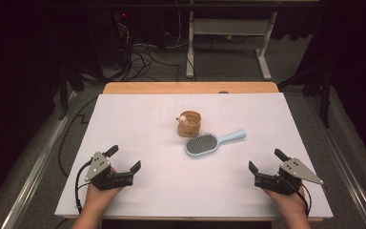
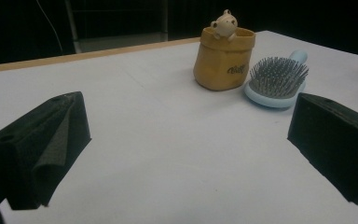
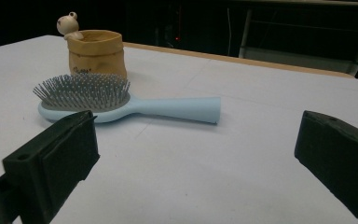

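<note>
Right hand-held gripper point(image 1: 264, 160) spread wide and empty, left hand-held gripper point(image 1: 124, 157) likewise. Pale blue plastic hairbrush point(image 1: 210, 142) flat mid-table point(image 1: 138, 124), bristles up, just beside tan soft pot with bear figure point(image 1: 189, 123). Probably light, rigid, slightly slick; best pinched across the narrow handle.

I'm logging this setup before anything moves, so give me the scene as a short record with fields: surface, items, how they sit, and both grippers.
surface: white table top with a wooden far edge
items: light blue hairbrush; tan pouch with a small bear figure on its rim
layout: hairbrush lies bristles up, just in front of the upright pouch, handle pointing right and away
left gripper: open, nothing between the jaws, near the front left of the table
right gripper: open, nothing between the jaws, near the front right
contact: neither gripper touches an item
</note>
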{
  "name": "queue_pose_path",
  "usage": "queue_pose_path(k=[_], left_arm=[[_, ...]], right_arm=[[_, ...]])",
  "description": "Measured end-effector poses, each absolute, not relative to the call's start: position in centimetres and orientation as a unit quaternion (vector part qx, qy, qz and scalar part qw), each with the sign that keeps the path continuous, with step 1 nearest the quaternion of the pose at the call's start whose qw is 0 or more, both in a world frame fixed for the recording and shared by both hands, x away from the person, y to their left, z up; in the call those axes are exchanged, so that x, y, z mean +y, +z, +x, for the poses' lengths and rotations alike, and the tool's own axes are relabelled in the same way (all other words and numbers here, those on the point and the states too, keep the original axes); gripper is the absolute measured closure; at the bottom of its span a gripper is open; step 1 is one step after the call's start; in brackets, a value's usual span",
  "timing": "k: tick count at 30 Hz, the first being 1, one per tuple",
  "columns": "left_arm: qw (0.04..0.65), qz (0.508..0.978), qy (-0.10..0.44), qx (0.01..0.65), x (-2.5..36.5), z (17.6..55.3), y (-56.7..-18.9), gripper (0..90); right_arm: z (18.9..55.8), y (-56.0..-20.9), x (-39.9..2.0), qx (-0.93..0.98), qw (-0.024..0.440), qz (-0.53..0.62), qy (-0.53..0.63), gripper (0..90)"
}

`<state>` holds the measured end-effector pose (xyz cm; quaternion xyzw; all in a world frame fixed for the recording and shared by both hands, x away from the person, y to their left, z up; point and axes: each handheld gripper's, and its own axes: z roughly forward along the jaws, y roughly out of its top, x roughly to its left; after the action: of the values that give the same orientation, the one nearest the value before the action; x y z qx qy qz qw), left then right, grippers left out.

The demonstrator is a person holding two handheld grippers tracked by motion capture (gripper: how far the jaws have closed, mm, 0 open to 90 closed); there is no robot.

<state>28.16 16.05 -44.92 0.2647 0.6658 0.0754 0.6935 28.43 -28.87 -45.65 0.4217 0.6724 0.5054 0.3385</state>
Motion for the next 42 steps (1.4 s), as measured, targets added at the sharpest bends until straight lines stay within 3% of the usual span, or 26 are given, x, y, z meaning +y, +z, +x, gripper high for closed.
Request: queue_pose_path(k=[31, 35, 42], left_arm=[[0.695, 0.27, 0.068, 0.663, 15.84, 27.99, -44.98, 0.0], [0.696, 0.269, 0.068, 0.663, 15.91, 28.01, -44.96, 0.0], [0.699, 0.274, 0.071, 0.657, 16.01, 28.04, -45.02, 0.0]], right_arm=[[28.44, -45.7, -28.8, 0.674, 0.339, 0.42, 0.504, 0.4], [28.39, -45.67, -28.78, 0.675, 0.339, 0.42, 0.503, 2.7], [28.14, -45.38, -28.93, 0.671, 0.341, 0.418, 0.508, 14.3]])
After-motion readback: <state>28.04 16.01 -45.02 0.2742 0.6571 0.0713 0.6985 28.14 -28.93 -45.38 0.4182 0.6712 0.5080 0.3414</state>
